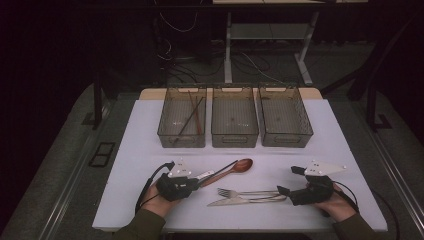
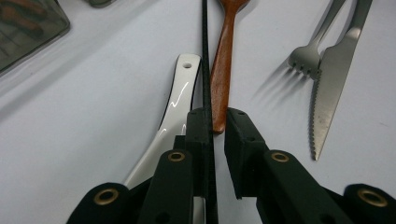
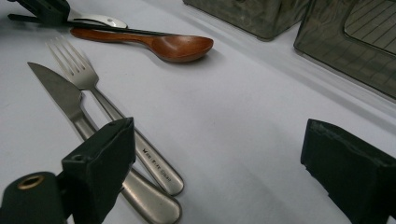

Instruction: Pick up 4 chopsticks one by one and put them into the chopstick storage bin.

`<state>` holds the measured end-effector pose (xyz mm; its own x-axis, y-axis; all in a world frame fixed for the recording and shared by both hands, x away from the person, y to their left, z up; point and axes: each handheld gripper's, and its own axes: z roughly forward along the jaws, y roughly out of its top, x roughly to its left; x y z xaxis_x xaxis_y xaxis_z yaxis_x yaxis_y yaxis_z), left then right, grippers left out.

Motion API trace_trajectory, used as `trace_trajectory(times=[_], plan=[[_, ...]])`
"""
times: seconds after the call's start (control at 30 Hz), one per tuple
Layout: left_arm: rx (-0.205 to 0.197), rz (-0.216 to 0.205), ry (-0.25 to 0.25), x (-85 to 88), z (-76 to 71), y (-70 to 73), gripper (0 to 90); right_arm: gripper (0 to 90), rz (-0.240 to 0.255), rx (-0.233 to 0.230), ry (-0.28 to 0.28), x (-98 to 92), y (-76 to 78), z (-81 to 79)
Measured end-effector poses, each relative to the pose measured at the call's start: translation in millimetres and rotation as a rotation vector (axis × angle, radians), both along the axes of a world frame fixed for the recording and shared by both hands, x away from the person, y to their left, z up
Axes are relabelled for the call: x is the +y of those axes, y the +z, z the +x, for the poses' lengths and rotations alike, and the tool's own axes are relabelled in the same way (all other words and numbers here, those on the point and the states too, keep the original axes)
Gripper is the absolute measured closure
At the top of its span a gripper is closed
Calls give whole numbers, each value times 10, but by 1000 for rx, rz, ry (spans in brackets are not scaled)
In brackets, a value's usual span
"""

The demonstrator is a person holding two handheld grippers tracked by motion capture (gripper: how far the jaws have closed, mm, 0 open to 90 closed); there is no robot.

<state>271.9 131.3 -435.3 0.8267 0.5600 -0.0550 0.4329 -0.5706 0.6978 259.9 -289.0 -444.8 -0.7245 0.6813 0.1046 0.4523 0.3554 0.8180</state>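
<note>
Left gripper view: a thin black chopstick (image 2: 205, 70) is seen running up the middle of the frame, passing into the narrow gap between the left gripper (image 2: 217, 128) jaws and lying against the inner face of the left-hand jaw. The jaws are drawn nearly together around it; whether both pads press on the stick cannot be told. A brown wooden spoon (image 2: 223, 65) handle ends at the jaw tips, and a white spoon (image 2: 180, 100) handle passes beneath the jaw at lower left. A fork (image 2: 310, 56) and a serrated knife (image 2: 329, 84) are cut off by the upper right edge.

From the high view, the left gripper (image 1: 200, 181) is shown at lower left on the white table (image 1: 130, 150), with the chopstick (image 1: 220, 171) slanting toward the wooden spoon's (image 1: 235, 167) bowl. Three clear bins (image 1: 235, 116) are lined up at upper centre, the left one holding sticks too dim to make out. The right gripper (image 1: 285, 182) is held with jaws apart by the cutlery handles at lower right.

In the right gripper view, the right gripper (image 3: 215, 154) jaws are spread wide over bare table, with nothing between them. The handles are partly hidden behind the left-hand jaw.
</note>
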Motion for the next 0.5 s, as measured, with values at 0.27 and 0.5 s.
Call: trace_trajectory(times=[0.27,0.5], plan=[[19,19,-12,-45,10,-39,785,101,0,-1,1,1,1,-2],[35,31,-11,-65,17,-71,784,101,-1,-4,2,-1,1,1]])
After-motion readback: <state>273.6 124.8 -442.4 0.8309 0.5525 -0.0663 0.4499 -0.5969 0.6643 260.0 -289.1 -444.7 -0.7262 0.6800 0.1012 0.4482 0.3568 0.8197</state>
